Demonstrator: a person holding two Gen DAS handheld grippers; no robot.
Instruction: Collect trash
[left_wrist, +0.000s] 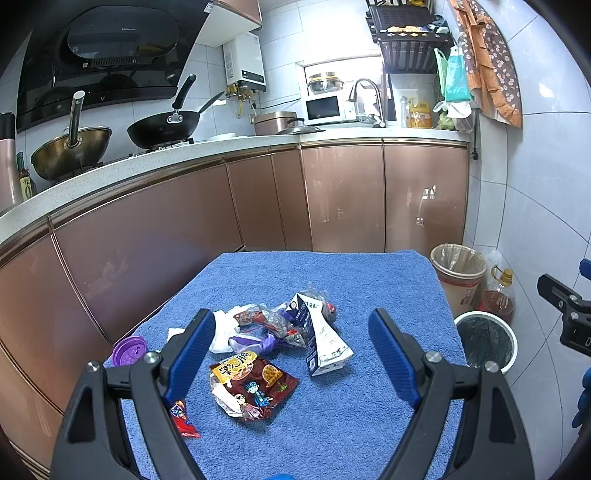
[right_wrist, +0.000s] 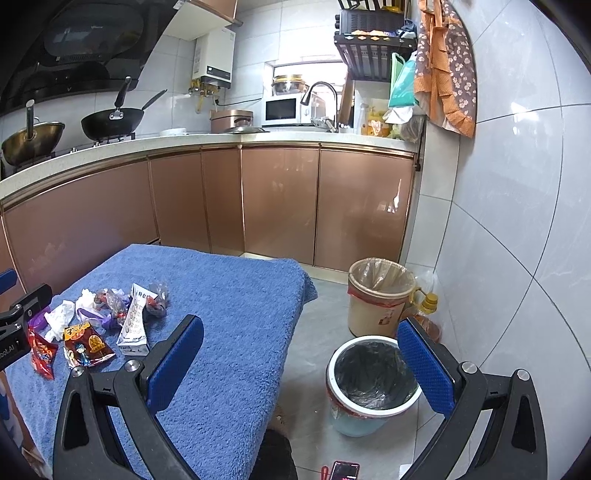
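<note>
two grippers hang over a small table covered by a blue towel (left_wrist: 332, 424), and both stand spread wide with nothing between their blue pads. the left gripper (left_wrist: 291, 354) sits above the near half of the towel; just ahead of it, between its fingers in the left wrist view, lies a dark red snack bag (left_wrist: 255, 384) with cartoon figures on it. beside the left finger a red wrapper (left_wrist: 183, 415) peeks out from under the frame, and a purple lid (left_wrist: 129, 350) lies at the towel's left edge. a little further forward a crushed white and blue carton (left_wrist: 321, 336) lies on its side, touching a heap of crumpled clear plastic (left_wrist: 273, 321), white tissue (left_wrist: 225, 332) and a purple bag (left_wrist: 255, 341).

the right gripper (right_wrist: 299, 354) hovers off the towel's right edge, its left finger over the cloth and its right finger over the floor. between its fingers, below and slightly ahead, stands a white bin (right_wrist: 373, 384) lined with a black bag. just beyond that stands a beige bin (right_wrist: 380, 299) with a clear liner, and an oil bottle (right_wrist: 424, 314) is squeezed between it and the tiled wall. the trash pile lies well to this gripper's left. a phone (right_wrist: 343, 470) lies on the floor at the view's lower edge.
</note>
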